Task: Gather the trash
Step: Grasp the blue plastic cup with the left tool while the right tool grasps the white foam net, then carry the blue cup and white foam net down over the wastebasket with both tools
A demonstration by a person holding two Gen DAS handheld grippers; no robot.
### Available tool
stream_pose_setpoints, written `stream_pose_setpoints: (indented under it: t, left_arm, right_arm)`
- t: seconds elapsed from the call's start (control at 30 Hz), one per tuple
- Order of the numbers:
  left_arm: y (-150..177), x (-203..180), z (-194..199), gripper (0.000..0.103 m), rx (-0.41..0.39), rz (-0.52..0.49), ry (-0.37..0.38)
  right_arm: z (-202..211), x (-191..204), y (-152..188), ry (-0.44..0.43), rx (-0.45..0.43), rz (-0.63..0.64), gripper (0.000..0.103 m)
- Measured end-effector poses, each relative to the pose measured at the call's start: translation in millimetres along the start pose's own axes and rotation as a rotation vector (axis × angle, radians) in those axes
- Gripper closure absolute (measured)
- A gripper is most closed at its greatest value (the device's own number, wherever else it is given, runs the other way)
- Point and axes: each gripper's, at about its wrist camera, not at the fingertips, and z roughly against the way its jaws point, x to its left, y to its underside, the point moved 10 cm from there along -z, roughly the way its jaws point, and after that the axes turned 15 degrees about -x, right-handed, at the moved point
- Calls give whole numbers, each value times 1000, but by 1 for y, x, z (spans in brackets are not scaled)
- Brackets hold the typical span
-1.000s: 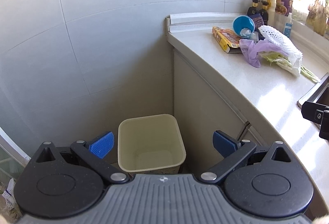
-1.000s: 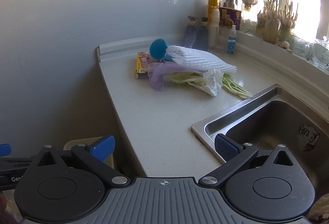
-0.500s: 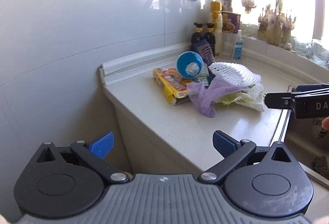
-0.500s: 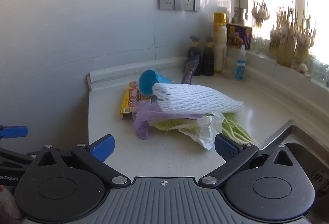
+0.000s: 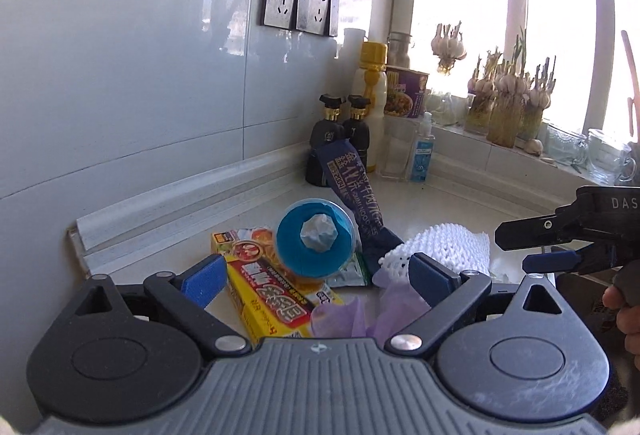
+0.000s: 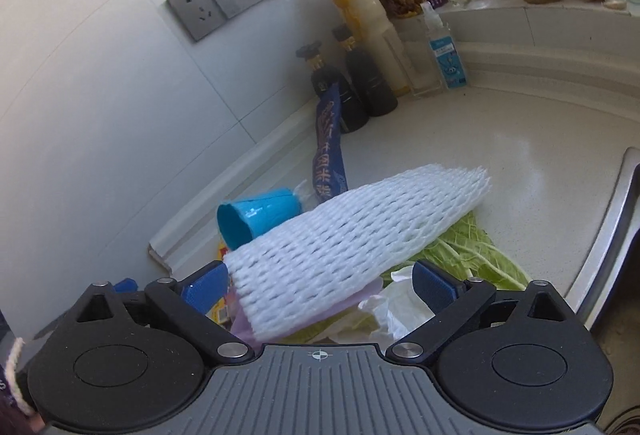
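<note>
Two gaping tools (image 5: 316,281) (image 6: 318,285) over ribbed white foam netting (image 6: 352,227), round blue cup (image 5: 314,237), perhaps cabbage leaves (image 6: 472,251).

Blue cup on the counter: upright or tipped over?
Tipped over. The blue cup lies on its side, its open mouth facing sideways, with crumpled paper inside.

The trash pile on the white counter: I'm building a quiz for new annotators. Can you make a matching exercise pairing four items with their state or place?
Things:
1. blue plastic cup
2. white foam fruit net
3. yellow cardboard box
4. dark blue snack wrapper

States:
A. draped over green leaves
B. flat beneath the cup
C. on its side, wad inside
D. leaning against dark bottles

Pairs: 1-C, 2-A, 3-B, 4-D
</note>
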Motion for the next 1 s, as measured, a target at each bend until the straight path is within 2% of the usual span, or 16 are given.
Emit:
stream_pose_setpoints:
  t: [0.23,0.47,0.53,0.63,0.73,0.8,0.9,1.0]
  left_arm:
    - [-1,2,-46,1,-22,25,-5]
    - [4,-1,-71,1,14,8,-14]
    - [7,-1,-74,4,28,15,-18]
    - [10,0,-77,15,46,15,-28]
    - [11,2,-77,27,54,27,-33]
    - [12,3,-77,34,59,31,-34]
    - [12,4,-77,35,61,26,-40]
    - [12,5,-77,36,59,27,-45]
  right_arm:
    - [-35,-16,-6,20,40,-176,19]
    - [-53,-25,3,93,70,-192,32]
    - [-56,-29,5,109,76,-197,47]
    - [-57,-38,8,136,86,-220,70]
    - [-57,-46,9,144,81,-241,85]
    - [-56,-49,8,144,78,-246,92]
    - [-53,-52,7,142,74,-256,95]
    - [-47,-53,4,150,73,-283,88]
